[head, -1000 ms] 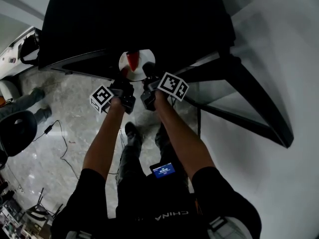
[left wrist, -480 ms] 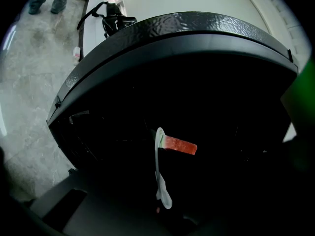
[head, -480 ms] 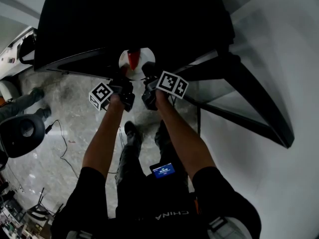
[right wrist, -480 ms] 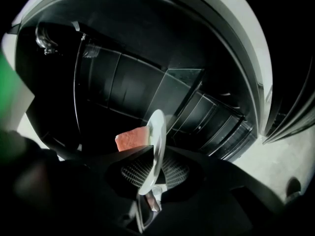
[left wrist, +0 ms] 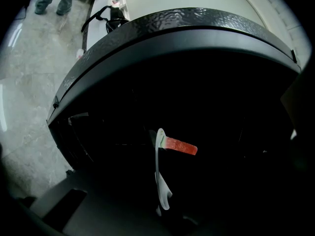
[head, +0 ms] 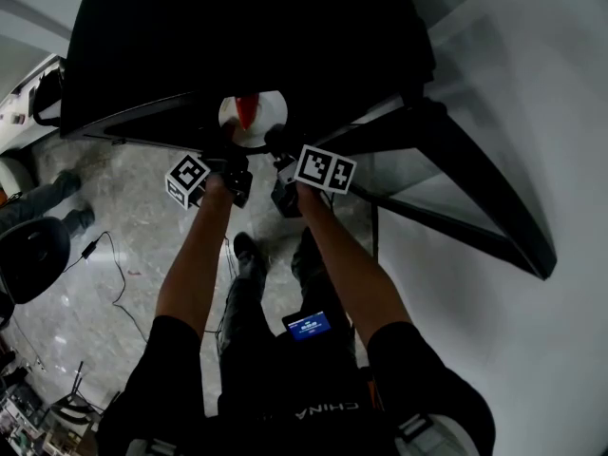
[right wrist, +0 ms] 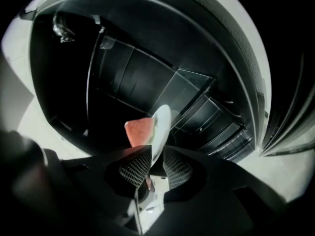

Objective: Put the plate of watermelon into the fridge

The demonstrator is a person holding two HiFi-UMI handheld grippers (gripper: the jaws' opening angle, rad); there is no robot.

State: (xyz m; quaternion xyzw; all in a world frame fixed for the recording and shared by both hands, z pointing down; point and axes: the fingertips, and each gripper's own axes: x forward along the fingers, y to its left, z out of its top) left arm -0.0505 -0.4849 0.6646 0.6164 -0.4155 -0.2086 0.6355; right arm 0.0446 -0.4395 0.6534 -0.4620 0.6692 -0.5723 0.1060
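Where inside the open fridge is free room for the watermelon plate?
The dark compartment beyond the plate, between glass shelf and fridge wall, looks bare. Crowded only at the plate's rim, where left gripper and right gripper clamp it.

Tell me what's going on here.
A person is carrying a white plate with a slice of watermelon into the open, dark fridge. Both grippers hold the plate's near rim: the left gripper on its left side, the right gripper on its right, fingers clamped on the edge. The plate is held at the fridge's opening and is not yet set down.
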